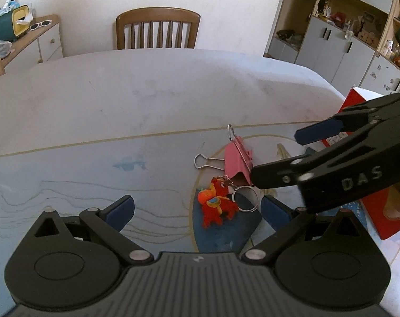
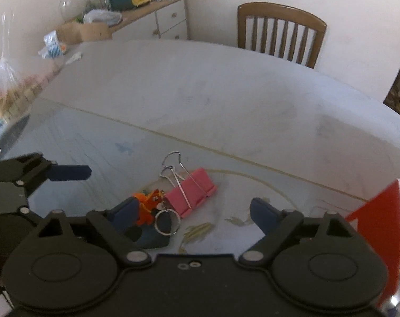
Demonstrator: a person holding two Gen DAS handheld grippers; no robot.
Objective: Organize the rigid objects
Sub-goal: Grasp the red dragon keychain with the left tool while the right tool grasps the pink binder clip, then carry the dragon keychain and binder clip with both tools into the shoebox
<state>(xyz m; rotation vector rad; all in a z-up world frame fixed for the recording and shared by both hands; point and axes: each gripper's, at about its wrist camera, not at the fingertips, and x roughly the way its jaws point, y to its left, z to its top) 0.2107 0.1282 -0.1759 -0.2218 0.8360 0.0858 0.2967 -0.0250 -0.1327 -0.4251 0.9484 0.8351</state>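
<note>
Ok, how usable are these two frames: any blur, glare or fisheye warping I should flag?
Left wrist view: sharp; the pink binder clip and red plush keychain read clearly, though the table edge bows from fisheye distortion. Right wrist view: noticeably softer, smeared toward the left edge, dark vignette corners; the clip is still recognisable. No harsh glare in either.

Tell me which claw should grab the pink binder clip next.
Right, probably. The right claw is open with the pink binder clip just ahead between its fingers. The left claw is open too, but frames the red plush keychain instead.
</note>
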